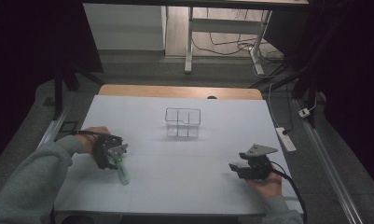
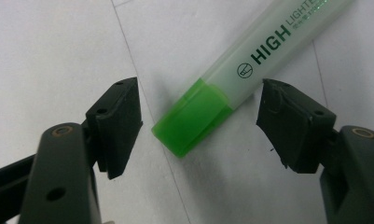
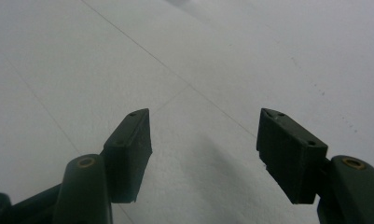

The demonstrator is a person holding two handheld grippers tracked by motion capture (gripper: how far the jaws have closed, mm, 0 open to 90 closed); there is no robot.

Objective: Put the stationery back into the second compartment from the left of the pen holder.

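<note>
A pale highlighter [image 2: 264,51] with a green cap [image 2: 194,116] lies flat on the white sheet [image 1: 184,186], near the table's front left. My left gripper [image 2: 201,123] points down over its capped end, jaws open on either side of the cap and not touching it. From above, the same highlighter [image 1: 123,173] pokes out just below the left gripper [image 1: 117,163]. My right gripper [image 1: 233,167] rests at the front right, open, with only bare sheet between its jaws [image 3: 203,149].
A small wire basket [image 1: 183,122] with compartments stands at the middle of the sheet, toward the far side. The table's wooden edge [image 1: 180,91] runs behind it. A power strip [image 1: 285,138] lies on the floor to the right.
</note>
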